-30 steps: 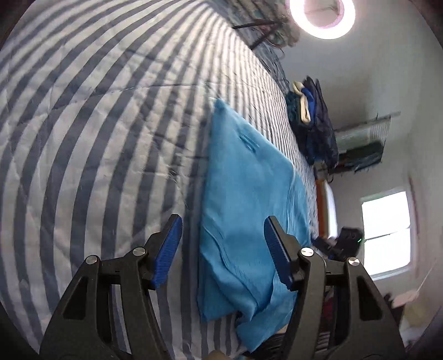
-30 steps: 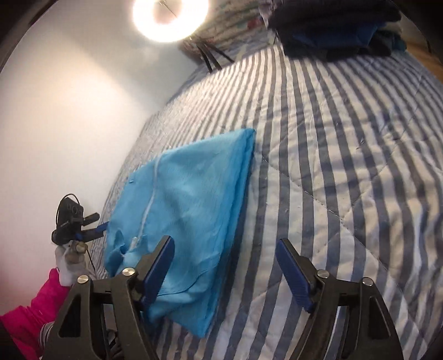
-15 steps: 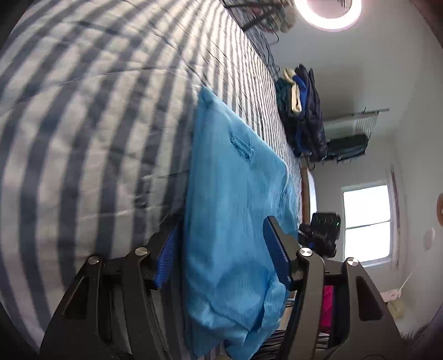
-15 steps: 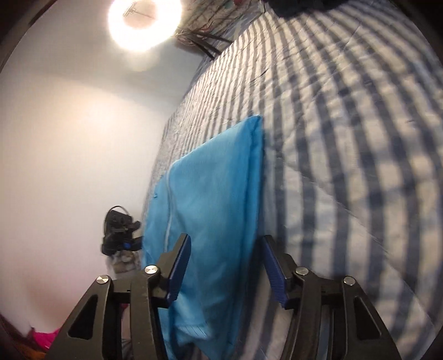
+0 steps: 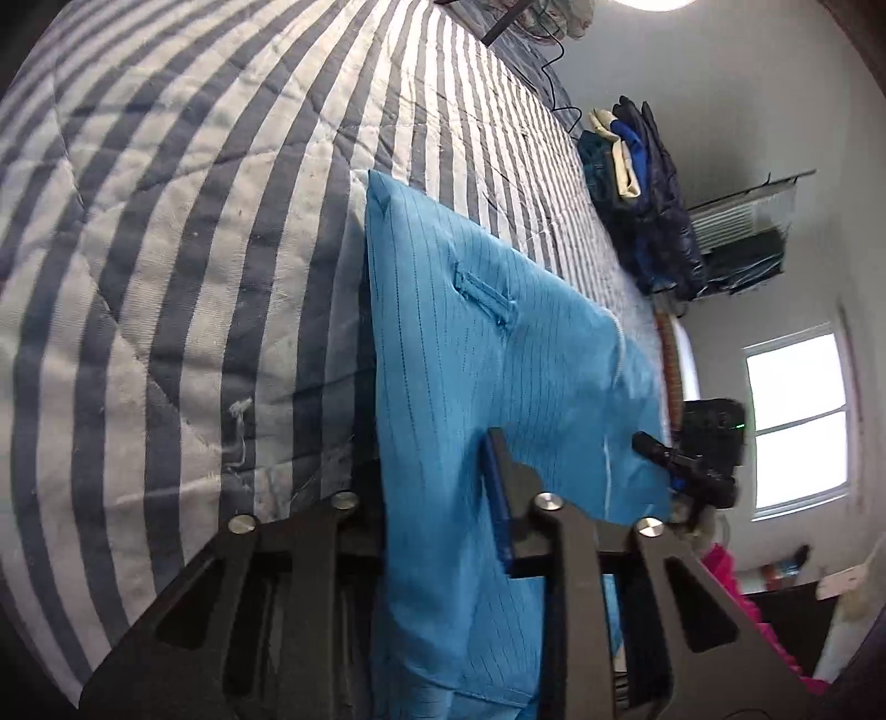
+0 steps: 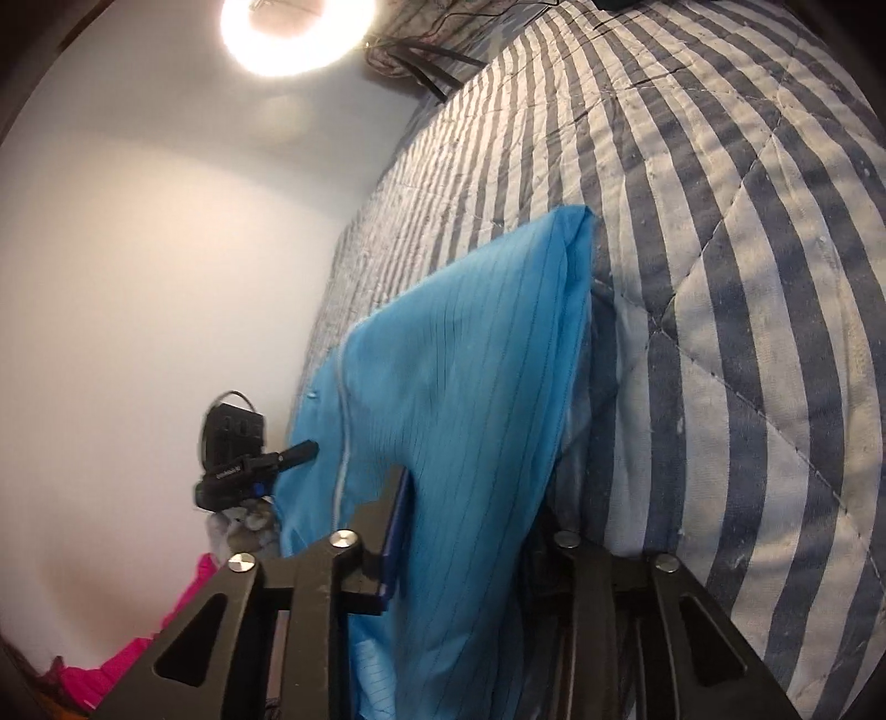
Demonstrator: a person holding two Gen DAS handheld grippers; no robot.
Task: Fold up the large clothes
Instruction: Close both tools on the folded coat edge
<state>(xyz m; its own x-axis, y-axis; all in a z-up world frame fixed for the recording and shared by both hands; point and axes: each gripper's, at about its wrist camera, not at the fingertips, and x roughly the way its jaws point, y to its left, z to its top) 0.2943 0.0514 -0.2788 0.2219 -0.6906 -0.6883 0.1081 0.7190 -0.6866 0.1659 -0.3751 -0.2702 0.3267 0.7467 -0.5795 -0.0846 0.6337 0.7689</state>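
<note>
Folded bright-blue pinstriped garment point(image 5: 470, 354) lies on the navy-and-white striped quilted bedcover point(image 5: 194, 232), long edge running away from both cameras.

Left gripper point(image 5: 437, 498): jaws have just been closing, now pinching the garment's near edge; blue cloth fills the gap, the left finger hidden behind it.

Right gripper point(image 6: 470, 526): jaws likewise just closing, clamped on the opposite near corner (fabric bunches up between the blue pads point(image 6: 400, 531)).

Pile of dark clothes point(image 5: 642, 183) at the bed's far side. Ring light point(image 6: 293, 33) glows overhead.
</note>
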